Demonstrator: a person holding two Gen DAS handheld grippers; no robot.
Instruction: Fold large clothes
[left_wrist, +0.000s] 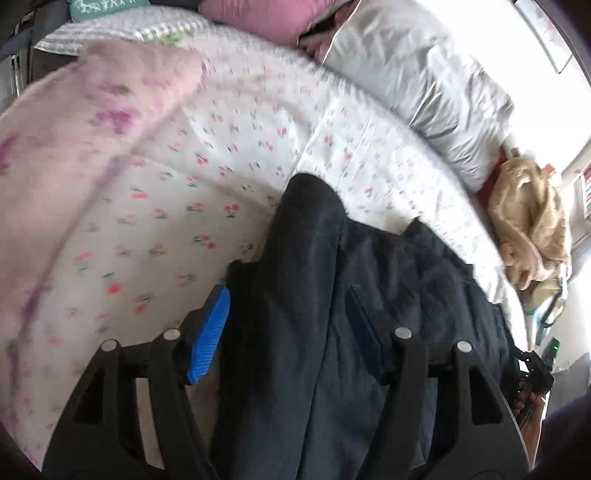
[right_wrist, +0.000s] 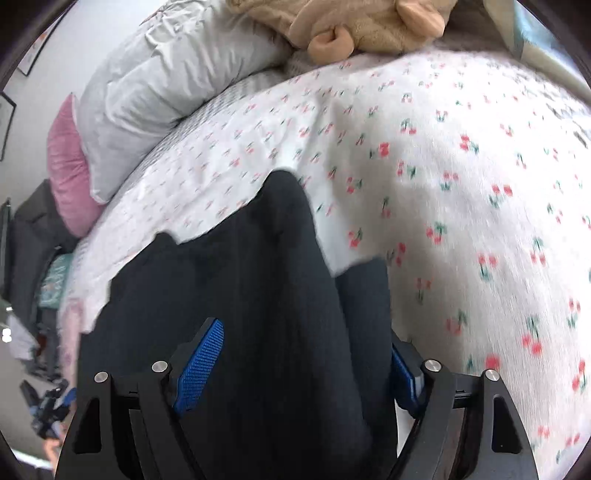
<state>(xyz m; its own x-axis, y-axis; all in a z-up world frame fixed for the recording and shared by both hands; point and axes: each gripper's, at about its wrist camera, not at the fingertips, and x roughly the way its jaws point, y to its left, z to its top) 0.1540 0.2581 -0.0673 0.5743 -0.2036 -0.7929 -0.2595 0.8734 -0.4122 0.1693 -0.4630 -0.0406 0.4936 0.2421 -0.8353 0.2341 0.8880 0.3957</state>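
Note:
A dark navy garment lies bunched on the cherry-print bed sheet and runs back toward both cameras. In the left wrist view my left gripper stands open; a thick fold of the garment lies loose between its blue pads, which are spread apart from the cloth. The same garment fills the lower middle of the right wrist view, on the sheet. My right gripper is open wide around another fold, and its blue pads do not press on it.
A grey pillow and a pink pillow lie at the head of the bed. A tan plush toy sits at the bed's edge. A pale pink blanket covers the left side. Clutter lies on the floor.

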